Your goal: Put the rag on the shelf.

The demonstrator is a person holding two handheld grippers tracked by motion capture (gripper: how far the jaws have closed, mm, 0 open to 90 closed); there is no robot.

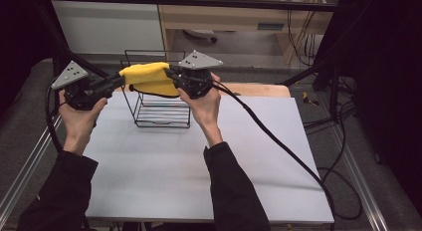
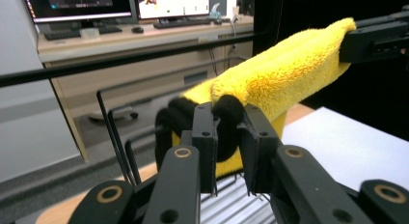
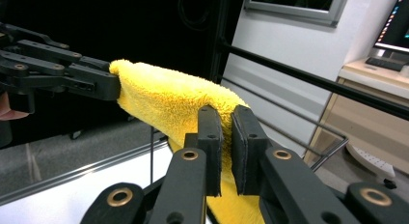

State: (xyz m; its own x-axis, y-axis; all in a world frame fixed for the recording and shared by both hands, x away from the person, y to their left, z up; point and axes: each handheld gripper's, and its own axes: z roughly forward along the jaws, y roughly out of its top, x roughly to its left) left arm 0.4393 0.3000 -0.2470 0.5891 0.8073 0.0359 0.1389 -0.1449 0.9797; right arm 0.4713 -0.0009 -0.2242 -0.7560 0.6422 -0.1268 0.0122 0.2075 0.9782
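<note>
A yellow towel (image 1: 148, 77) with a black trim is stretched between the two grippers above a black wire rack (image 1: 161, 111). My left gripper (image 1: 119, 80) is shut on the towel's left end, where its jaws pinch the black-trimmed edge (image 2: 226, 122). At the other end my right gripper (image 1: 174, 77) is shut on the yellow towel (image 3: 183, 103). In the left gripper view the right gripper (image 2: 376, 38) holds the far end of the towel (image 2: 284, 69). In the right gripper view the left gripper (image 3: 91, 81) holds the far end. The towel's lower fold hangs just over the rack's top wires.
The rack stands at the back of a white table (image 1: 199, 166), near its far edge. A wooden board (image 1: 259, 89) shows behind the table. Black frame bars (image 1: 199, 1) cross above. The right gripper's cable (image 1: 278, 141) runs across the table's right side.
</note>
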